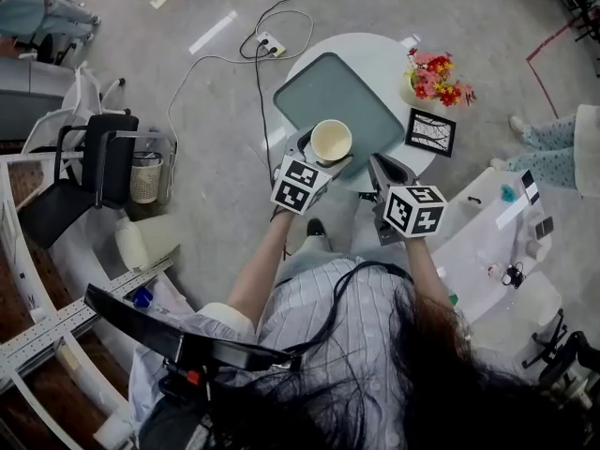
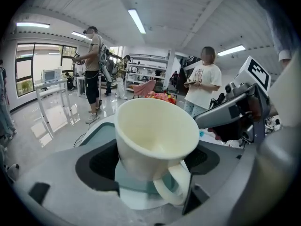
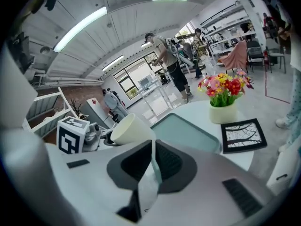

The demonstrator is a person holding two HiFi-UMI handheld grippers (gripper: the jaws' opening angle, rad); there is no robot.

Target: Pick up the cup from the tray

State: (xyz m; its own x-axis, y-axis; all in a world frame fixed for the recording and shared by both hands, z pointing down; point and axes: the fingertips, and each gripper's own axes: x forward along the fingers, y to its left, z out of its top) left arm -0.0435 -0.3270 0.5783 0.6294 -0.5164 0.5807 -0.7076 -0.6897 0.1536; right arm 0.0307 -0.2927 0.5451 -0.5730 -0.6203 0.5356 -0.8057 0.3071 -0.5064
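A cream cup with a handle sits tilted between the jaws of my left gripper, which is shut on it, at the near edge of the grey-green tray on a round white table. In the left gripper view the cup fills the jaws, handle toward the camera, lifted off the tray. My right gripper hovers just right of the cup, shut with nothing in it; its pads meet in the right gripper view, where the cup shows at the left.
On the table right of the tray stand a flower pot and a black picture frame. A power strip with cables lies on the floor behind. A black chair is at the left, a person's legs at the right.
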